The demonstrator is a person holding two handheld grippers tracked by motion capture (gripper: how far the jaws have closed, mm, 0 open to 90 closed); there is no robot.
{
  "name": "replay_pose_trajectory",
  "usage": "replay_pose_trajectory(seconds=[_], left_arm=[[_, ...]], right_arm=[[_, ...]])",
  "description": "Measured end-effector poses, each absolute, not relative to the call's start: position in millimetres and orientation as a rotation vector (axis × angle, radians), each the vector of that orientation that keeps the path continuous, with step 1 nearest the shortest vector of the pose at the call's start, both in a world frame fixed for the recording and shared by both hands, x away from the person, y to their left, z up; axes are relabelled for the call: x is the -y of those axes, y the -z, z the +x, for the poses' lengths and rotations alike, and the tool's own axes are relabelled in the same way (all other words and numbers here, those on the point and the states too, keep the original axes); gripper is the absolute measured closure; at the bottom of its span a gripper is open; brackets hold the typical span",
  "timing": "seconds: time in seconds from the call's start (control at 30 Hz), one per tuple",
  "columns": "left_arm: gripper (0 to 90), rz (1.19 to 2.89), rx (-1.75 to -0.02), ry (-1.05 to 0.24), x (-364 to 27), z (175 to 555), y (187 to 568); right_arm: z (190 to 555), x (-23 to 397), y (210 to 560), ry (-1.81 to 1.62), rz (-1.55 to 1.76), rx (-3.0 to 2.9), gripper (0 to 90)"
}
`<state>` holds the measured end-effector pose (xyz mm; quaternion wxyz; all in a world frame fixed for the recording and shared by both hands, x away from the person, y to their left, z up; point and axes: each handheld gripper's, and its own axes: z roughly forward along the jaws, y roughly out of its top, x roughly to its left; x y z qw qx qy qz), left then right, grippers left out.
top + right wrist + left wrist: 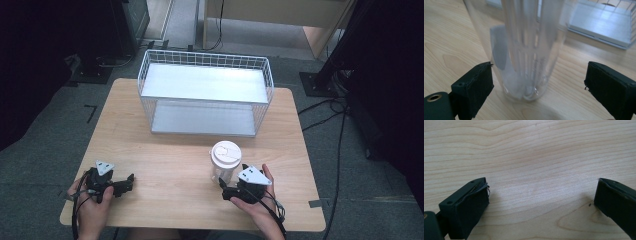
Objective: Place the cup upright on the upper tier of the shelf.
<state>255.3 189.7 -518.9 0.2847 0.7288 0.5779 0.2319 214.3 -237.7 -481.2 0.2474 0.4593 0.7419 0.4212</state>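
Observation:
A clear plastic cup (223, 167) with a white lid (226, 152) stands upright on the wooden table (165, 155), right of the middle. My right gripper (233, 179) reaches the cup's lower part from the near right. In the right gripper view the cup (526, 50) stands between the two black pads (474, 87); the left pad is close to its wall and the right pad stands well clear, so this gripper (539, 72) is open. My left gripper (126, 184) rests at the near left, open over bare wood (542, 190).
A white wire basket (205, 56) with two flat shelves stands at the table's far side, its open front toward me; its lower shelf (599, 22) lies behind the cup. Cables and dark stands sit on the floor around the table.

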Motion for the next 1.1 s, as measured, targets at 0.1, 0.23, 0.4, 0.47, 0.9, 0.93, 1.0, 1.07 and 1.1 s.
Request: replay_pose_trajectory(seconds=[0.1, 0.23, 0.4, 0.47, 0.9, 0.93, 1.0, 1.07, 1.1], left_arm=[[0.0, 1.95, -1.546, -0.62, -190, 255, 519], [0.0, 1.95, -1.546, -0.62, -190, 255, 519], [0.0, 1.95, -1.546, -0.62, -190, 255, 519], [0.0, 1.95, -1.546, -0.62, -190, 255, 519], [0.0, 1.95, -1.546, -0.62, -190, 255, 519], [0.0, 1.95, -1.546, -0.62, -190, 255, 519], [0.0, 1.95, -1.546, -0.62, -190, 255, 519], [0.0, 1.95, -1.546, -0.62, -190, 255, 519], [0.0, 1.95, -1.546, -0.62, -190, 255, 519]], right_arm=[[216, 234, 480, -1.178, 1.248, -2.008, 8.2], [218, 227, 477, -1.207, 1.231, -1.988, 8.5], [221, 221, 475, -1.247, 1.237, -1.935, 11.4], [221, 220, 474, -1.265, 1.252, -1.896, 13.8], [226, 213, 470, -1.337, 1.247, -1.796, 14.4], [227, 213, 469, -1.342, 1.25, -1.791, 14.3], [227, 212, 469, -1.348, 1.251, -1.776, 14.3], [227, 211, 469, -1.359, 1.253, -1.762, 14.3], [227, 211, 469, -1.364, 1.257, -1.753, 14.3]])
